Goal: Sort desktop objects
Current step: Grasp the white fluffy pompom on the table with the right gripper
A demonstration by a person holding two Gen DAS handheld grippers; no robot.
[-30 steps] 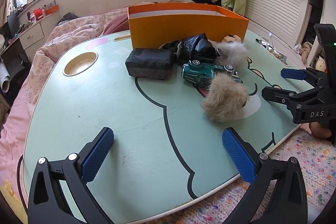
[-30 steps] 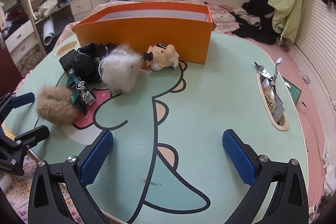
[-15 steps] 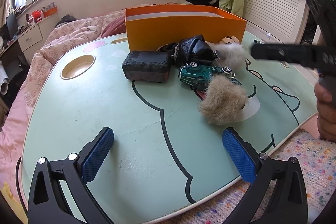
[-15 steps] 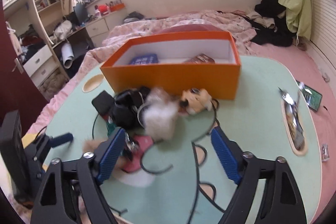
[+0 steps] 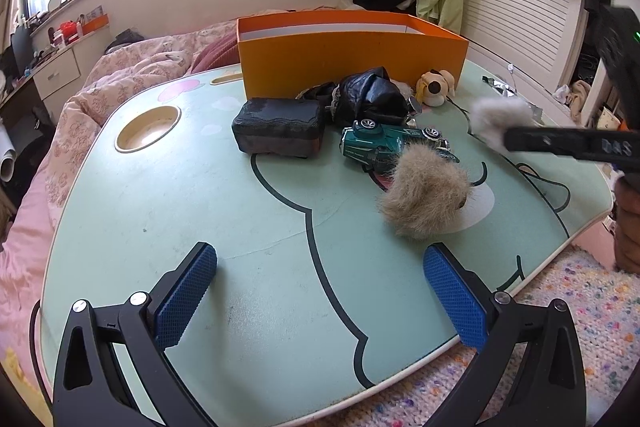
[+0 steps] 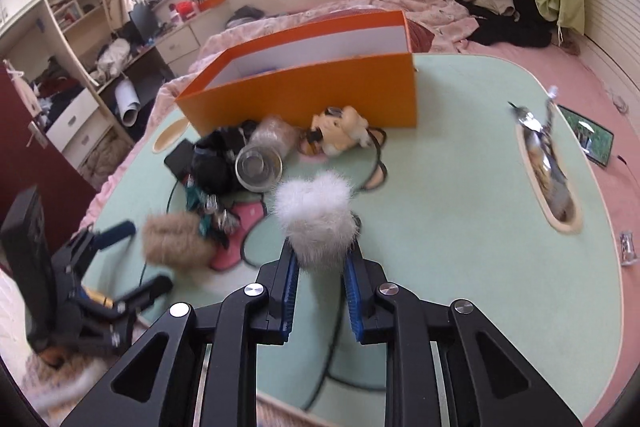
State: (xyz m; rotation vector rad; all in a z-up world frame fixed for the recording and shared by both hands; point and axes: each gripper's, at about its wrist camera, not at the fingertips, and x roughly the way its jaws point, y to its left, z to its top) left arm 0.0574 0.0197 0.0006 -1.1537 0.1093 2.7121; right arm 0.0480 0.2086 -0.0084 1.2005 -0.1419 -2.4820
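Note:
My right gripper (image 6: 320, 255) has its jaws closing tight on a white fur ball (image 6: 316, 215), pads pressed into the fur, held a little above the green table (image 5: 200, 207). The left wrist view shows the same white fur ball (image 5: 496, 119) at the tip of the right gripper (image 5: 516, 139). My left gripper (image 5: 316, 291) stands open over bare table near the front edge, nothing between its fingers. Ahead lie a brown fur ball (image 5: 424, 199), a green toy car (image 5: 384, 143), a black case (image 5: 278, 125), a black pouch (image 5: 368, 99) and a dog plush (image 5: 434, 87). The orange box (image 5: 352, 67) stands behind them.
A glass jar (image 6: 260, 163) lies on its side by the pouch. A round cup recess (image 5: 148, 129) sits at the table's left, a long slot with foil wrappers (image 6: 548, 171) at its right. Bedding lies behind, a speckled rug (image 5: 580, 307) in front.
My right gripper swung up over the pile, came down on the white fur ball, shut on it and carried it away from the plush. The left gripper stayed put.

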